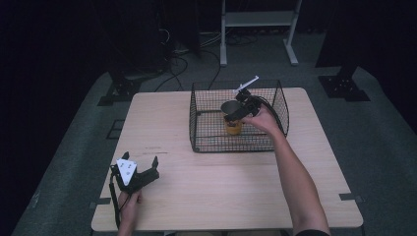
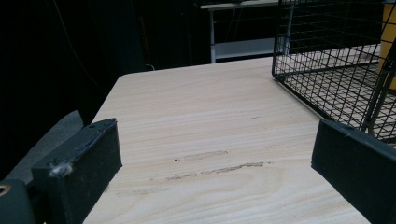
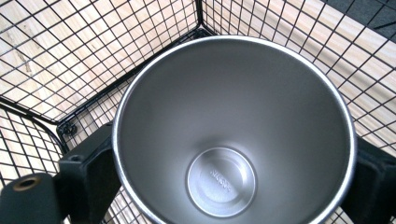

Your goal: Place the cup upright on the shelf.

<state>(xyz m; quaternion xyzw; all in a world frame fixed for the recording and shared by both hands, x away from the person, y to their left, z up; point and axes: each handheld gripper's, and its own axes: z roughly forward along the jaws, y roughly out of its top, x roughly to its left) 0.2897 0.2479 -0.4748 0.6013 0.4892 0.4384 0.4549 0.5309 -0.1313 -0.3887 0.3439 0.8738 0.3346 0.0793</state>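
Inside the wire basket (image 1: 206,140), the right gripper (image 1: 235,117) clasps a steel cup (image 1: 230,106), one black jaw on each side of its wall just below the rim. From the right gripper view the cup (image 3: 233,126) is seen straight down its mouth: bare metal, a round stamped base, nothing in it. Under the cup's rim the body looks yellow or orange in the high view, and it sits low in the basket, though I cannot tell whether it touches the basket floor. A white tag sticks up from the top of the right gripper, toward the basket's far rim. The right hand (image 1: 263,119) reaches over the basket's right side, forearm running back to the near edge of the table (image 1: 221,196).

Well apart from all that, at the table's near left corner, the left gripper (image 1: 147,169) rests low over the wood with its jaws spread wide and nothing between them. The left gripper view looks across bare, scuffed tabletop (image 2: 201,140), with the basket (image 2: 327,70) off to its upper right. The left hand (image 1: 129,201) holds the handle from below, cable trailing beside it.
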